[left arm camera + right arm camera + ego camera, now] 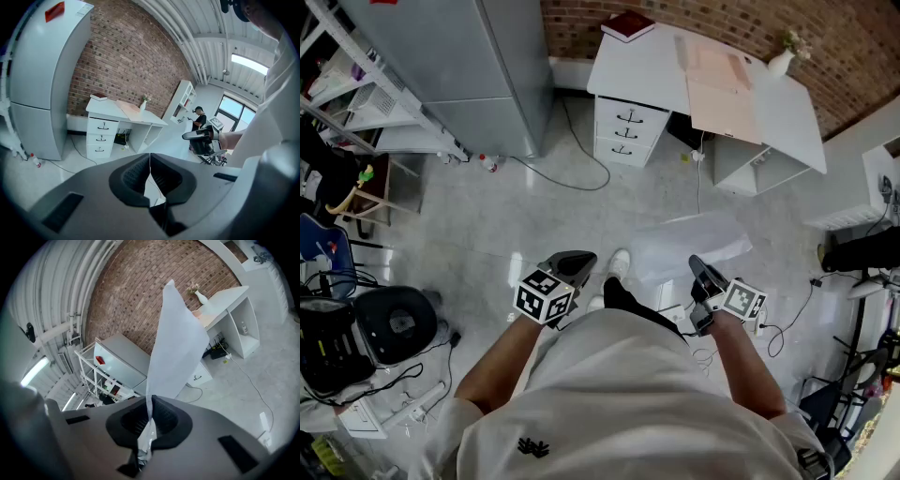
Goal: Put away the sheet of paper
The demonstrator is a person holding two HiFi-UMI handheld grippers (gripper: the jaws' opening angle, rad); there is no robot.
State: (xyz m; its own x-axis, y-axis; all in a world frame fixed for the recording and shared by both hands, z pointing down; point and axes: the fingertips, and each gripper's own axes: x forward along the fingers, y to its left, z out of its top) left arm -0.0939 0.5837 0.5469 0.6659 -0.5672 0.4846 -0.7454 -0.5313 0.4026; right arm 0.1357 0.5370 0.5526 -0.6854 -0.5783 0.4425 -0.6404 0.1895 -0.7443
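The right claw is clamped shut on the sheet of paper, gripping it by one edge. The sheet stands up out of the pads and widens toward its far end, covering part of the brick wall and of the white surface behind it. The pinched edge is hidden inside the pads, and what looks like a crumpled bit of it shows just below them. In the head view the sheet is only a pale, half see-through patch over the grey floor ahead of the right claw. Its outline there is hard to trace against the glare.

The left claw is closed with nothing in it, its pads meeting along a thin line. It is held well apart from the right one, on the other side of the person's body.

The white surface stands against the brick wall with three drawers under its left end. On it are a dark red book, some pinkish sheets and a small white vase. What the vase holds is too small to make out. A tall grey cabinet beside the surface is cut off by the top edge. The person's white shirt hides the floor beneath and most of both legs. One pale shoe shows between the claws.
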